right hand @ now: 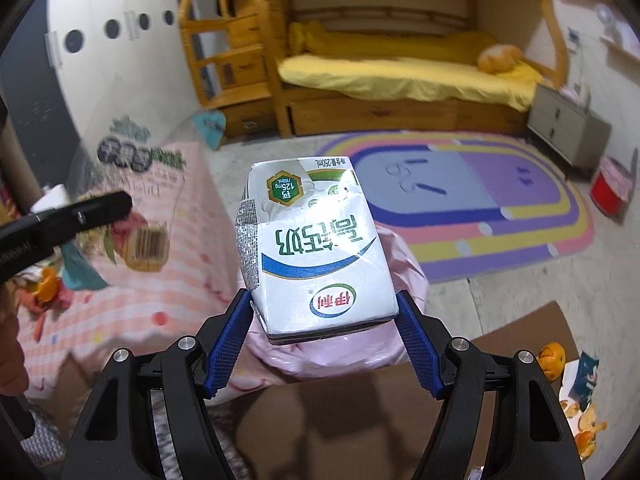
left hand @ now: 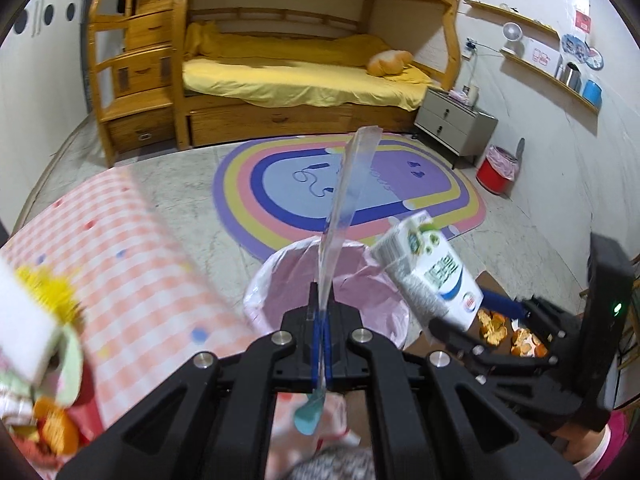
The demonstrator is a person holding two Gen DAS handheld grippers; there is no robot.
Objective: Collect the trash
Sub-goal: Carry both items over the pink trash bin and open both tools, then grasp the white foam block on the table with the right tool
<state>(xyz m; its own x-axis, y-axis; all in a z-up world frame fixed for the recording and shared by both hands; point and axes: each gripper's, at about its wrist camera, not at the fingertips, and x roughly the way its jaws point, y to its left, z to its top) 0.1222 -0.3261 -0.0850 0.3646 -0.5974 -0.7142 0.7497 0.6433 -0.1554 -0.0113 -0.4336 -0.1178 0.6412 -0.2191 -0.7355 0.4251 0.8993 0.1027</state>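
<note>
My left gripper is shut on a clear plastic wrapper that stands up between the fingers, above a bin lined with a pink bag. My right gripper is shut on a white milk carton held over the same pink-lined bin. The carton and right gripper also show at the right of the left wrist view. The left gripper with its wrapper shows at the left of the right wrist view.
A pink checkered cloth with scraps and orange peel lies left. Cardboard with orange peels lies right. A rainbow rug, bunk bed, grey nightstand and red bin stand beyond.
</note>
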